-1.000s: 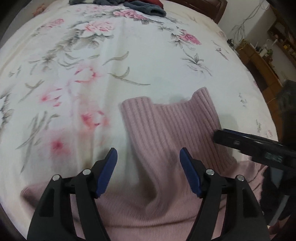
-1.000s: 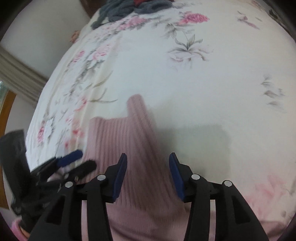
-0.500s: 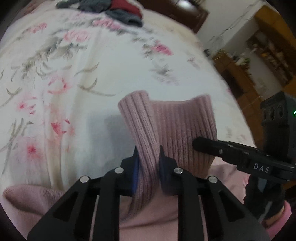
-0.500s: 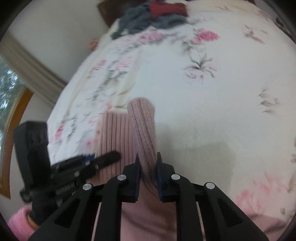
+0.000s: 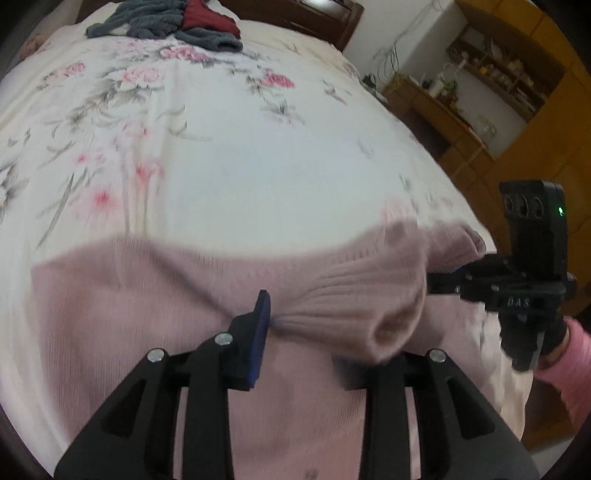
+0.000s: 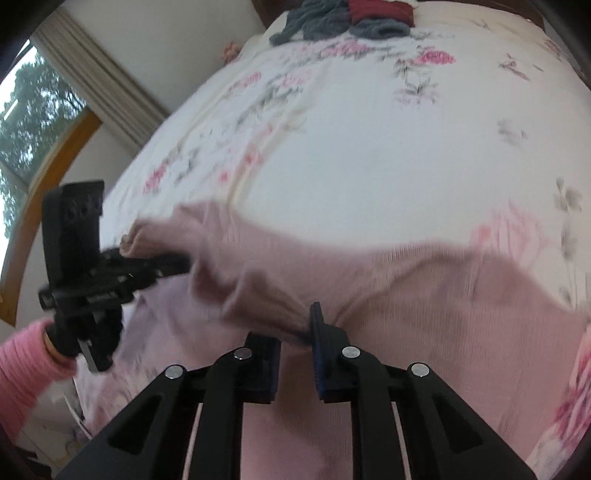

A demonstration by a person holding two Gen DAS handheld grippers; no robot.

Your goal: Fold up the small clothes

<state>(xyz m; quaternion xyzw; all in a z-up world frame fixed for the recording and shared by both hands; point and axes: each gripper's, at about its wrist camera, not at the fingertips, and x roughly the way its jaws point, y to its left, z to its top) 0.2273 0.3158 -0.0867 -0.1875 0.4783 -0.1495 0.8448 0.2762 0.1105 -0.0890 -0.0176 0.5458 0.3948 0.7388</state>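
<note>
The left tongs point(image 5: 317, 332) reach forward low over the bed, their blue-padded fingers point(image 5: 260, 325) clamped on a ribbed fold of the pale pink knitted sweater point(image 5: 155, 306); the right finger is hidden under the bunched cloth. The right tongs point(image 6: 293, 341) lie at much the same height, jaws closed on another gathered fold of the knit. Each tool is held by a hand in a black glove point(image 5: 532, 338) with a bright pink ribbed sleeve point(image 6: 26, 363) at the wrist.

The sweater lies on the white bedspread printed with pink flowers point(image 5: 229, 147), at the near edge of the bed. It is blurred. Its ribbed hem is pulled back over the body, and the garment's long axis runs across the view, from left to right.

Far up the bed sits a heap of grey and dark red clothes point(image 5: 173, 22).
</note>
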